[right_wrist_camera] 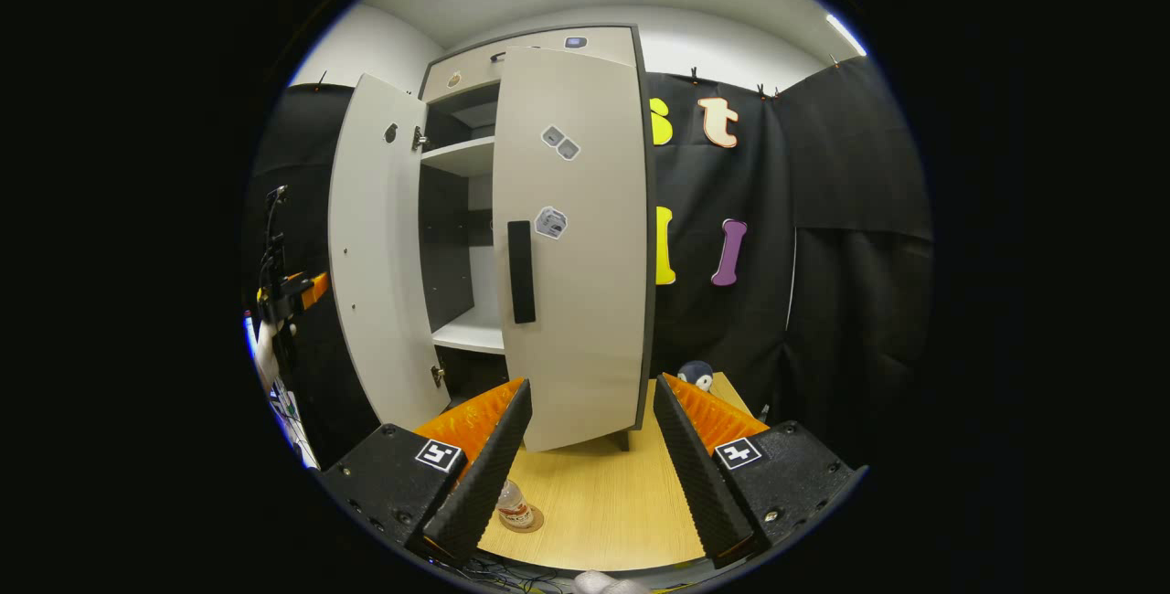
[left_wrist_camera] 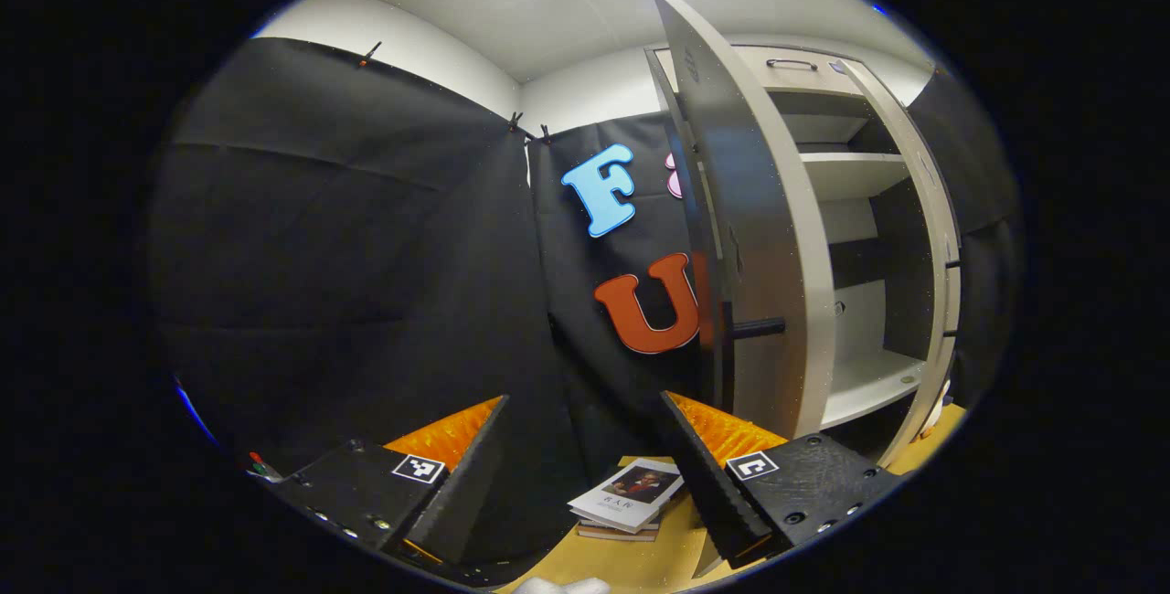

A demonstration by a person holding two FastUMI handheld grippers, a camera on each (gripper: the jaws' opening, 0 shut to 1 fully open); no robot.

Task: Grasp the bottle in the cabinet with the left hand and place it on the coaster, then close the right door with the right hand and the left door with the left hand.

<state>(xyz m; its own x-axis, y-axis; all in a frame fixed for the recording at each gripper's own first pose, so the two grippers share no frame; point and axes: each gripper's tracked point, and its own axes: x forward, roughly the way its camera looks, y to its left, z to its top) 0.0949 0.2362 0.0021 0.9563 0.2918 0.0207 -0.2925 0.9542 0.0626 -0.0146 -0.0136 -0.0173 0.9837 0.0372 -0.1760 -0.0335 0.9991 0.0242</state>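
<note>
A pale cabinet (right_wrist_camera: 512, 238) is seen on a wooden table (right_wrist_camera: 603, 493) against black cloth; the right door (right_wrist_camera: 571, 247) is nearly closed, the left door (left_wrist_camera: 745, 238) wide open. Both the left gripper (left_wrist_camera: 585, 457) and right gripper (right_wrist_camera: 590, 448) are held released, empty. The bottle (right_wrist_camera: 514, 504) is stood on the coaster (right_wrist_camera: 528, 521). Stacked books (left_wrist_camera: 629, 498) are noted near the left door.

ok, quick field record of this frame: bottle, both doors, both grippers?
bottle: small clear plastic bottle standing on the round brown coaster, on the light wooden table
right door: pale grey cabinet door nearly closed, black handle facing out
left door: pale grey door wide open
left gripper: open, empty
right gripper: open, empty
</note>
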